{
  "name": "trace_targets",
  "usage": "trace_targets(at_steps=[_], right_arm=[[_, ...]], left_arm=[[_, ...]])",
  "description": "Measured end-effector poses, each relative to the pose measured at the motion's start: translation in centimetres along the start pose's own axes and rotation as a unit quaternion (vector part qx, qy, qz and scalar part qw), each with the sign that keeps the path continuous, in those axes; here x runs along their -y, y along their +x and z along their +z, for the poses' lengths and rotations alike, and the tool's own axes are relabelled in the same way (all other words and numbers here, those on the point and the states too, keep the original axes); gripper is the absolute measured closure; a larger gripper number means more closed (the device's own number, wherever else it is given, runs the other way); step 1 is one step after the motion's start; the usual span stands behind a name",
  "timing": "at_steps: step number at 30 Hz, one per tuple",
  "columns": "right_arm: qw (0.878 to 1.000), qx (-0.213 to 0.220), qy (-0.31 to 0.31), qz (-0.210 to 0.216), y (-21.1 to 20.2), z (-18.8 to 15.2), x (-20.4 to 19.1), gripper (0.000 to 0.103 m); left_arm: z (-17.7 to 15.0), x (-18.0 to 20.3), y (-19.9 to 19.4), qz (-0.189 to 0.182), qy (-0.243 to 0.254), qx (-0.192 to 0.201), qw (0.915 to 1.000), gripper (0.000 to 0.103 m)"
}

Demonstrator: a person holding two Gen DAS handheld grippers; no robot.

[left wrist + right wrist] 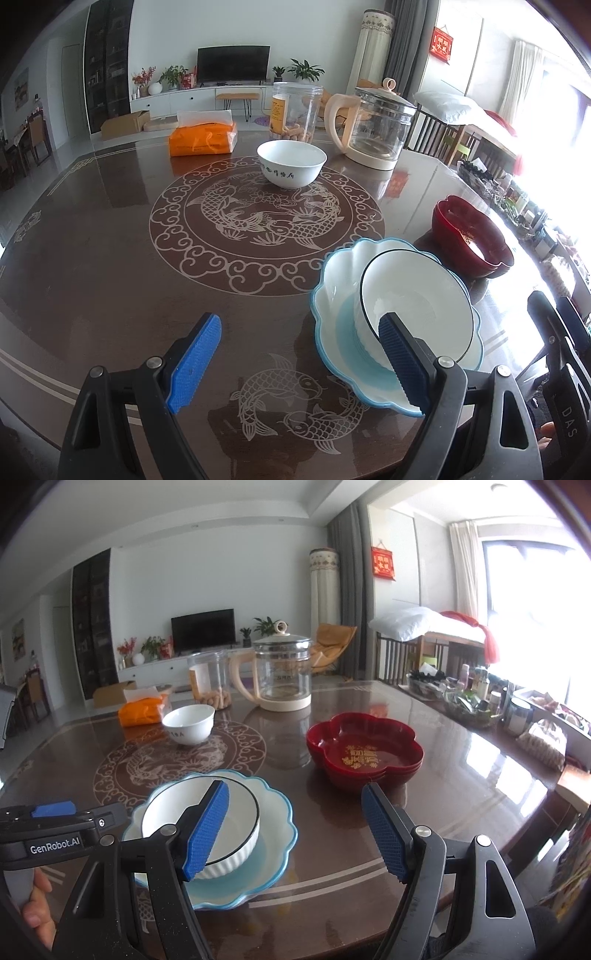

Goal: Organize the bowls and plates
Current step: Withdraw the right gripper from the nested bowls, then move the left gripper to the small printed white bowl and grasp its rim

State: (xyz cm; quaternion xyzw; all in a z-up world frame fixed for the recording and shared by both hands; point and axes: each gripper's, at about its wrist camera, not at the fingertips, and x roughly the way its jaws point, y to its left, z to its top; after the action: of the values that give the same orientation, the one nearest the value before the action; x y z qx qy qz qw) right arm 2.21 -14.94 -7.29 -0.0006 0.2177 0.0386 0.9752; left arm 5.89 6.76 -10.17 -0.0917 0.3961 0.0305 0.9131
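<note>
Now black-rimmed bowl point(201, 825) inside scalloped plate point(273, 812).

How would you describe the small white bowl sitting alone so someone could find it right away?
Start at the round carp medallion in the middle of the dark table. The small white bowl stands on its far edge, before the clear jar. Unlike the black-rimmed bowl, it stands alone and bears dark characters on its side.

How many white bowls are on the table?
2. One white bowl stands alone near the orange tissue pack; the black-rimmed bowl sits inside the blue plate. None looks hidden.
</note>
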Motion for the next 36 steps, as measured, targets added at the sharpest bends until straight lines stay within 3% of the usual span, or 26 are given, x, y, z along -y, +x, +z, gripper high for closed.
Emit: trace_targets(at_steps=[5, 11, 16, 26, 30, 36], right_arm=[[1.000, 0.001, 0.006, 0.001, 0.0, 0.0, 0.2, 0.025], [1.000, -0.003, 0.005, 0.000, 0.2, -0.1, 0.2, 0.025], [1.000, -0.002, 0.015, 0.002, 0.2, -0.1, 0.5, 0.025], [1.000, 0.001, 0.018, 0.001, 0.0, -0.2, 0.8, 0.025], [1.000, 0.000, 0.016, 0.001, -0.1, -0.2, 0.7, 0.025], [1.000, 0.002, 0.009, -0.001, 0.0, -0.1, 0.5, 0.025]], left_arm=[[0.0, -1.6, -0.1, 0.001, -0.020, 0.002, 0.9998, 0.016], [0.4, -4.2, 1.2, 0.007, -0.051, -0.022, 0.9984, 0.016], [0.7, -5.9, 1.3, -0.007, -0.084, -0.025, 0.9961, 0.016], [1.1, -7.1, 2.0, -0.014, -0.094, -0.039, 0.9947, 0.016], [4.0, -8.3, 3.5, -0.034, -0.097, -0.043, 0.9938, 0.016], [12.6, -10.1, 9.7, -0.057, -0.124, -0.085, 0.9870, 0.017]])
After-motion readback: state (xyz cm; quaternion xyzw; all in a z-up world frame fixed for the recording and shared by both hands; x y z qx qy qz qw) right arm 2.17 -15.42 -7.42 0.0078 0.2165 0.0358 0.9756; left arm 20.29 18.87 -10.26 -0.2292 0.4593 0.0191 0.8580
